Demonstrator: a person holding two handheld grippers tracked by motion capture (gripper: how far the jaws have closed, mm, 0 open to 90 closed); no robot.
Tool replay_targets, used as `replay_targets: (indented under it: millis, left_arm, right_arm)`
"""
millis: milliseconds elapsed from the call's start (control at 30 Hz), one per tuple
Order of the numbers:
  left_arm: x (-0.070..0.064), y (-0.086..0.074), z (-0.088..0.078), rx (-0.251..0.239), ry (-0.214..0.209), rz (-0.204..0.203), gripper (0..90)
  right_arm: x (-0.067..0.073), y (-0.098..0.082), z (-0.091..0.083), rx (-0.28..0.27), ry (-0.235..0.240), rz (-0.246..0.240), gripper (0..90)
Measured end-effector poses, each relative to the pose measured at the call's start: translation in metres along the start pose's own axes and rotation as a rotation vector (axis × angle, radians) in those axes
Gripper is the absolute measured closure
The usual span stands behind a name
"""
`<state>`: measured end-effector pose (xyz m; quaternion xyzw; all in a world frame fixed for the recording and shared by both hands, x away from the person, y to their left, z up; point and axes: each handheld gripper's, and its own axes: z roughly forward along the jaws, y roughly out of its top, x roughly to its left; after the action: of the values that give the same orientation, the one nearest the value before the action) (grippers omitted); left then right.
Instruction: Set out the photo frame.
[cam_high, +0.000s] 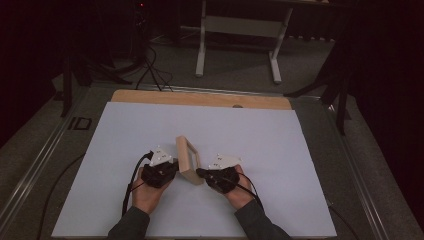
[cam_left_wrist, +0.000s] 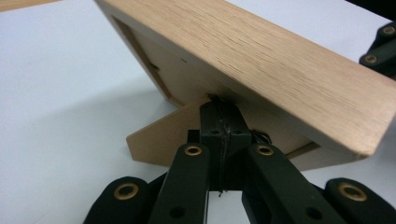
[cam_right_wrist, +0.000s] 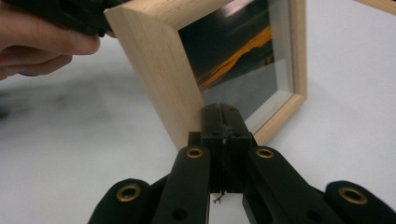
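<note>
Frame: light wooden picture frame (cam_high: 188, 160) with a dark sunset-like photo, standing tilted mid-counter on the pale sheet (cam_high: 125, 140) over the wooden counter (cam_high: 200, 98).
Position: we've got it right between our two tools, long edge running away from us; both hands about equally close.
Left tool (cam_left_wrist: 219, 135): jaws clenched, tips against the back by the fold-out stand (cam_left_wrist: 163, 140).
Right tool (cam_right_wrist: 219, 126): jaws clenched together, tips at the front lower edge; gripping it? Can't tell.

Tilted wooden picture frame (cam_high: 188, 159) on white table (cam_high: 100, 165)
</note>
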<state>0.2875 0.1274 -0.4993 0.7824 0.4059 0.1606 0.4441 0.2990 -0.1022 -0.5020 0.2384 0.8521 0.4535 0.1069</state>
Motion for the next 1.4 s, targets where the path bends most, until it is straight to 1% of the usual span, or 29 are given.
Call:
replay_targets:
  millis: [200,367,467,500,533,600,633,667,700,800,833,867,967,1100,1167,1367,1400]
  left_arm:
    - [0.003,0.0,0.002,-0.002,-0.002,-0.018,89.5]
    - [0.004,-0.001,0.003,-0.003,-0.002,-0.022,89.4]
    - [0.005,-0.001,0.003,-0.002,0.007,-0.023,88.4]
    - [0.006,-0.001,0.003,-0.003,0.011,-0.023,84.9]
    - [0.006,-0.001,0.003,-0.003,0.012,-0.025,84.9]
    - [0.007,-0.001,0.001,-0.011,0.017,-0.026,80.7]
    - [0.008,-0.001,0.0,-0.016,0.021,-0.029,80.7]
    - [0.009,0.0,-0.002,-0.025,0.026,-0.036,78.6]
    - [0.009,0.0,-0.002,-0.025,0.026,-0.036,78.1]
    - [0.011,0.0,-0.007,-0.038,0.042,-0.039,76.3]
    - [0.012,0.0,-0.01,-0.045,0.053,-0.05,75.5]
    - [0.014,0.0,-0.011,-0.049,0.058,-0.053,73.9]
    - [0.017,0.001,-0.017,-0.063,0.073,-0.082,70.8]
    - [0.021,0.002,-0.025,-0.08,0.097,-0.115,61.5]
    - [0.022,0.004,-0.029,-0.088,0.112,-0.122,58.1]
    - [0.024,0.008,-0.041,-0.123,0.123,-0.135,52.8]
    - [0.024,0.008,-0.043,-0.131,0.122,-0.142,52.4]
  right_arm:
    - [0.003,0.0,0.002,0.001,0.004,-0.006,89.5]
    - [0.005,0.001,0.004,0.002,0.005,-0.005,89.5]
    - [0.007,0.002,0.005,-0.002,0.007,-0.008,89.5]
    - [0.007,0.002,0.005,-0.003,0.005,-0.012,88.9]
    - [0.007,0.002,0.005,-0.003,0.005,-0.012,88.9]
    - [0.007,0.002,0.005,-0.001,0.0,-0.011,85.3]
    - [0.007,0.002,0.005,-0.001,0.0,-0.011,85.3]
    - [0.006,0.002,0.004,0.001,-0.003,-0.012,83.5]
    - [0.006,0.002,0.004,0.001,-0.003,-0.012,83.5]
    - [0.006,0.002,0.004,0.001,-0.017,-0.021,79.5]
    - [0.006,0.002,0.003,0.001,-0.02,-0.022,78.2]
    - [0.006,0.002,0.003,0.001,-0.026,-0.022,75.6]
    - [0.005,0.001,0.002,-0.004,-0.035,-0.017,72.2]
    - [0.003,0.001,0.0,-0.011,-0.042,-0.016,68.3]
    - [0.002,0.001,-0.001,-0.014,-0.045,-0.009,66.7]
    - [0.0,0.001,-0.002,-0.017,-0.044,-0.01,62.9]
    - [0.0,0.001,-0.003,-0.017,-0.045,-0.01,62.2]
